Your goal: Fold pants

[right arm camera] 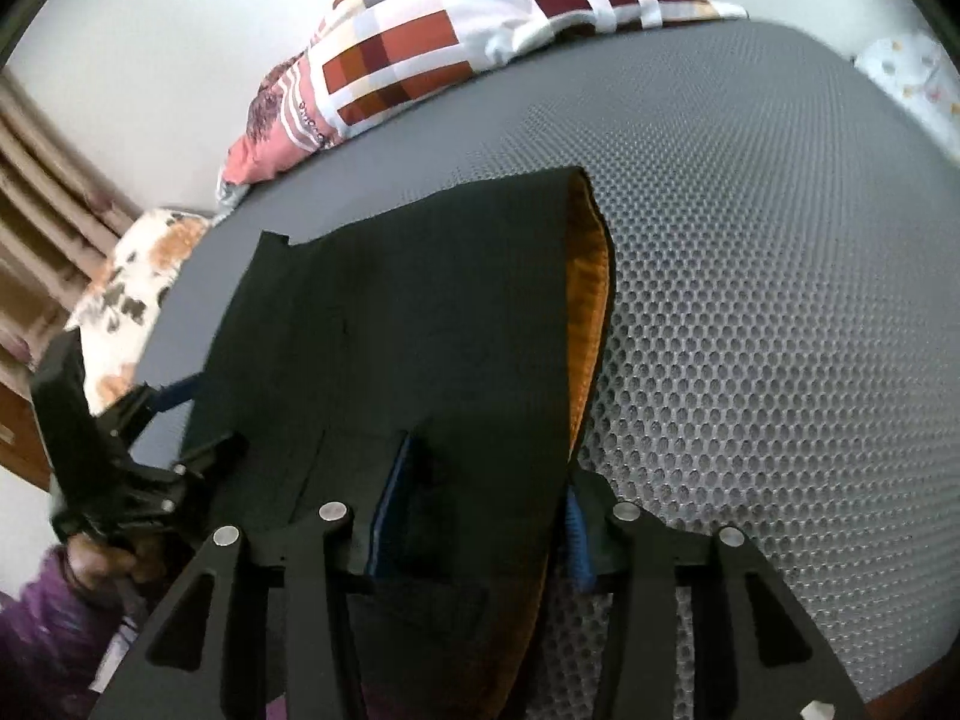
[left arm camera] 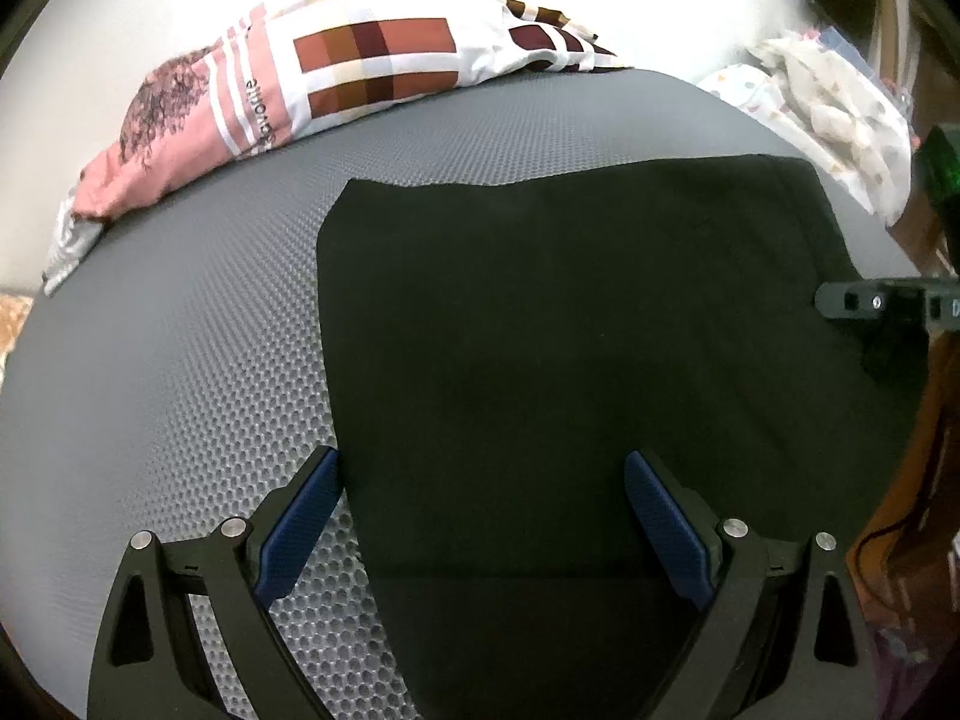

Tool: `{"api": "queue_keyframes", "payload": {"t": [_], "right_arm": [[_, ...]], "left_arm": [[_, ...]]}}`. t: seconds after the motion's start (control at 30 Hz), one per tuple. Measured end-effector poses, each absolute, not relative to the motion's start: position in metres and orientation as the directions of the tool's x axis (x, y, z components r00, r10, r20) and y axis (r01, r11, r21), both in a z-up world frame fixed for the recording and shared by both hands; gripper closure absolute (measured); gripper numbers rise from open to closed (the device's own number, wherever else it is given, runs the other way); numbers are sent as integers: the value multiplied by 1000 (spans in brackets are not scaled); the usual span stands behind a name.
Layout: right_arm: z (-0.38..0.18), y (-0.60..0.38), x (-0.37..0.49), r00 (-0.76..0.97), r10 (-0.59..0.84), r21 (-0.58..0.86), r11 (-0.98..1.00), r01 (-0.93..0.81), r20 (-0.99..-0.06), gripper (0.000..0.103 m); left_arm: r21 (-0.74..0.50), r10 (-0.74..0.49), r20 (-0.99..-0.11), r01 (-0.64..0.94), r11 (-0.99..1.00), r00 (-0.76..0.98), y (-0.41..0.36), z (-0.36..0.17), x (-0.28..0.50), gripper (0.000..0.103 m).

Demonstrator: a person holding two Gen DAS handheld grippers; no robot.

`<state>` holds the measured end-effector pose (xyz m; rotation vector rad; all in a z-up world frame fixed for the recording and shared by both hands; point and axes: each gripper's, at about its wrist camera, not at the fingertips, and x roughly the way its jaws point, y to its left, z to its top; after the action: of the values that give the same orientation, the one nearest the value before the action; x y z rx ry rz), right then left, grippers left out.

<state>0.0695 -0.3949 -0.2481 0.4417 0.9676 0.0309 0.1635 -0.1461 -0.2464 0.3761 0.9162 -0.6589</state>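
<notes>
Covering the bed, a grey honeycomb mat (left arm camera: 180, 312) is backed by a patterned pillow (left arm camera: 336, 66). Black pants (left arm camera: 570, 330) are laid lengthwise away from both cameras. The left gripper (left arm camera: 480, 516) is spread wide; the right gripper (right arm camera: 486, 516) is partly closed around cloth.

grey honeycomb mat (left arm camera: 180, 312) under black pants (left arm camera: 570, 330), patterned pillow (left arm camera: 300, 78)

I see the folded black pants (left arm camera: 570, 330) lying on the grey honeycomb mat (left arm camera: 180, 330), with the checked patchwork pillow (left arm camera: 336, 66) behind them at the mat's far edge.
</notes>
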Motion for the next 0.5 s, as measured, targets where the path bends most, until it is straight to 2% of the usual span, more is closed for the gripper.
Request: {"api": "queue_keyframes", "payload": {"t": [0.1, 0.17, 0.5], "right_arm": [[-247, -389, 69, 574, 179, 327, 931, 165, -799, 65], [-242, -378, 69, 570, 122, 249, 957, 151, -813, 66], [-231, -354, 72, 533, -38, 41, 990, 137, -845, 67]], "left_arm": [[3, -369, -826, 658, 753, 426, -145, -247, 165, 8], [14, -366, -822, 658, 753, 436, -145, -247, 163, 8], [46, -345, -820, 654, 755, 456, -149, -246, 160, 8]]}}
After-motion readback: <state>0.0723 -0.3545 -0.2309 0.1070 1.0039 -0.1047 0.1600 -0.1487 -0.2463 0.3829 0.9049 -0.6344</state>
